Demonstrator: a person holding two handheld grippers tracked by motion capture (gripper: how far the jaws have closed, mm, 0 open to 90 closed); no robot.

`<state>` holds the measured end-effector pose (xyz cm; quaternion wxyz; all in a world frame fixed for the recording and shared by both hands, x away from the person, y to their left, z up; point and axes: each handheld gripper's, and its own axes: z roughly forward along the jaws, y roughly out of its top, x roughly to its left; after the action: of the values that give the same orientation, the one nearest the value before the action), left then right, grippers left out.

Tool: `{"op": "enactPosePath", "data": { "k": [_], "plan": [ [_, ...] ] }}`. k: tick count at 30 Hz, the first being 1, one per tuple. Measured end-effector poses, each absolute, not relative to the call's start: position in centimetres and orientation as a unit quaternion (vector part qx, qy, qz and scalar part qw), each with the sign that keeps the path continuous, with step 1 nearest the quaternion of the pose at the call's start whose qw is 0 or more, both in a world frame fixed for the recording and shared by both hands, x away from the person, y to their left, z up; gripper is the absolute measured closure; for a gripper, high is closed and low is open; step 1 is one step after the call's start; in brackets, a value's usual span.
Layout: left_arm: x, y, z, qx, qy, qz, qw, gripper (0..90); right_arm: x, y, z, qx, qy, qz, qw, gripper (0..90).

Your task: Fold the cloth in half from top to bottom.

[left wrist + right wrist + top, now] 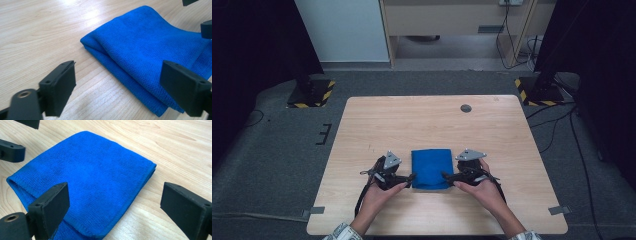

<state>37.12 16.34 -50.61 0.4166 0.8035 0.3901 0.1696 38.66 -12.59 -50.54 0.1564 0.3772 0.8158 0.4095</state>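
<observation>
A blue cloth (431, 169) lies folded flat into a rectangle on the wooden table (432, 120), near the front middle. My left gripper (410, 178) rests at the cloth's left front corner, held in a hand. In the left gripper view its jaws (120, 77) stand wide open, with the folded cloth (150, 47) edge lying loose between them. My right gripper (446, 176) sits at the right front corner. Its jaws (116, 200) are wide open too, over the cloth (87, 170) corner without pressing it. Each gripper view shows the other gripper's black tips (206, 28) (11, 151) across the cloth.
A grey round cable cap (466, 108) sits in the tabletop at the back right. Two stand bases with yellow-black stripes (312, 92) (537, 90) flank the table's far corners on the grey floor. Cables trail at the right (562, 125).
</observation>
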Motion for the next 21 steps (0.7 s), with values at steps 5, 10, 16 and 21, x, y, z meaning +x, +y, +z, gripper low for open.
{"op": "enactPosePath", "data": {
  "k": [5, 10, 16, 21],
  "plan": [
    [37.2, 16.9, -50.4, 0.799, 0.391, 0.17, 0.424, 9.2, 38.8, -13.2, -50.3, 0.382, 0.81, 0.416, 0.156, 8.6],
    [37.2, 17.4, -50.2, 0.794, 0.394, 0.171, 0.43, 7.9, 38.8, -14.2, -49.8, 0.383, 0.804, 0.424, 0.163, 9.1],
    [36.9, 18.2, -49.7, 0.788, 0.393, 0.183, 0.437, 7.6, 38.9, -16.0, -49.1, 0.397, 0.789, 0.429, 0.19, 10.5],
    [37.0, 19.1, -49.2, 0.782, 0.4, 0.204, 0.432, 8.4, 38.8, -17.9, -48.9, 0.41, 0.781, 0.428, 0.197, 9.8]
  ]
}}
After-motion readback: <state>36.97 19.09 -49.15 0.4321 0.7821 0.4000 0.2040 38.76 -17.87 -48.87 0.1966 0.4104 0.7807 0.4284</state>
